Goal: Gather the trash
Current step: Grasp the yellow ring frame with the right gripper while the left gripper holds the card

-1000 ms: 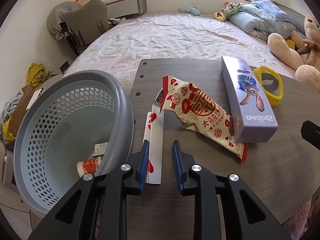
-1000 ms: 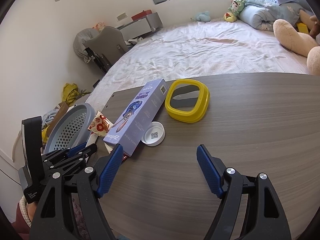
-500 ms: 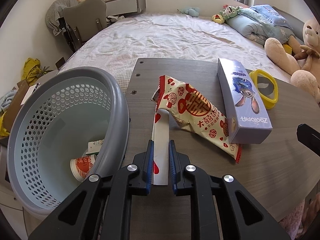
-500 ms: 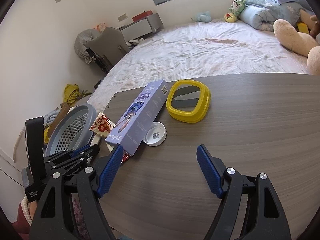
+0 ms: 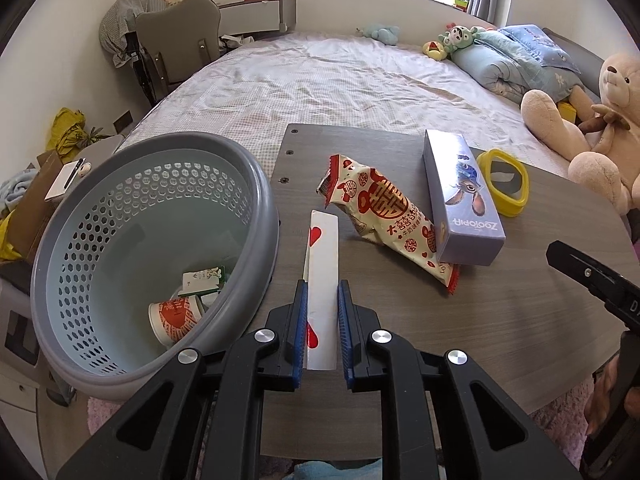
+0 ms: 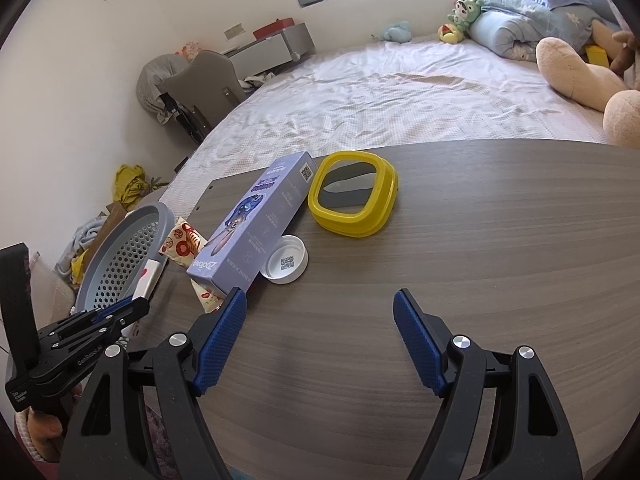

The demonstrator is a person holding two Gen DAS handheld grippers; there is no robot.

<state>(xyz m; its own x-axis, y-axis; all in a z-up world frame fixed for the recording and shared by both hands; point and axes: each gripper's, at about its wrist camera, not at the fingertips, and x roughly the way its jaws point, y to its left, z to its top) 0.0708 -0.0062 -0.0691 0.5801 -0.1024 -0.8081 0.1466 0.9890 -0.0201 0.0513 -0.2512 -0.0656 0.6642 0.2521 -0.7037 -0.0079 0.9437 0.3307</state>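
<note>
Left wrist view: left gripper clamped on a long white carton with red hearts, blue pads pressing both its long sides near the near end; the far end points out over the wooden table, whether clear of the surface I cannot tell. Grey perforated basket sits just left of the table edge, tilted toward the camera, with a paper cup and a small green-and-white carton already in the bottom. Step in hand, as I read it: carton gripped, carry to basket not yet made. Next move calls for a swing left over the high grey rim, then release above the open well (the rim is close beside the left jaw, so some lift first seems wise). Red-and-white snack wrapper lies just right of the carton, leaning on a purple box; yellow-framed mirror beyond. Right wrist view: right gripper open wide, nothing between its pads, hanging over bare table with plenty of room. White bottle cap rests against the purple box, near ahead; basket at far left.
</note>
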